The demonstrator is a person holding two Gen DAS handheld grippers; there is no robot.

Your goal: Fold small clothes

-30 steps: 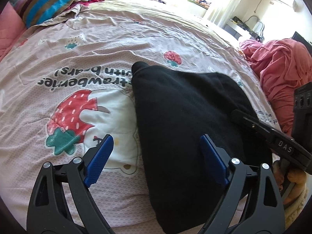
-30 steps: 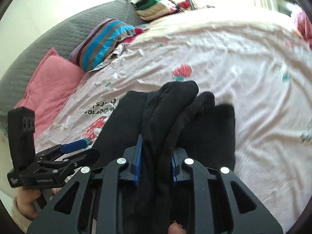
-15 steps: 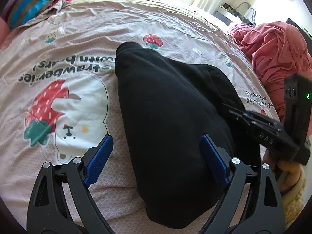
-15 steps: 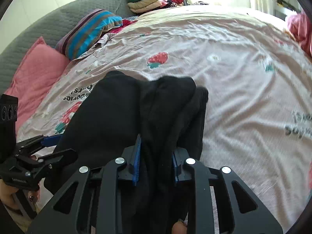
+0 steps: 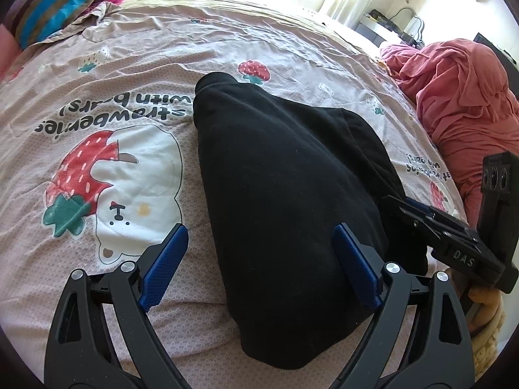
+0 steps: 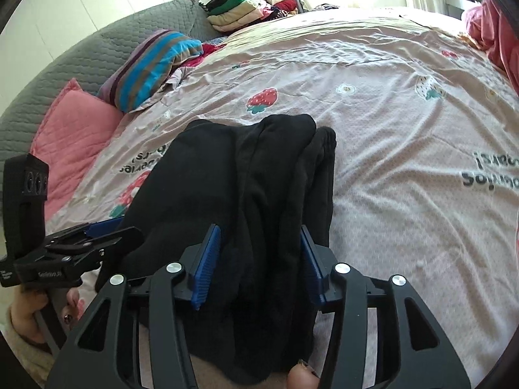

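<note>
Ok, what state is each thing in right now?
Black garment: folded over, lying flat.
Left gripper: open, over the garment, holding nothing.
Right gripper: open, garment's bunched edge between its fingers.
Bed cover: spread out, wrinkled.
Red cloth: crumpled heap.

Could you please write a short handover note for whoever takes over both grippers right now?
Left gripper: open, holding nothing, its blue pads either side of the folded black fleece garment.
Right gripper: open, jaws astride the garment's bunched edge; whether they touch it I cannot tell.
The garment lies on the pink strawberry-print bedspread, folded over in thick layers.
Left to do: judging by the uneven right edge, probably tidy it. A red crumpled cloth lies beyond.
</note>
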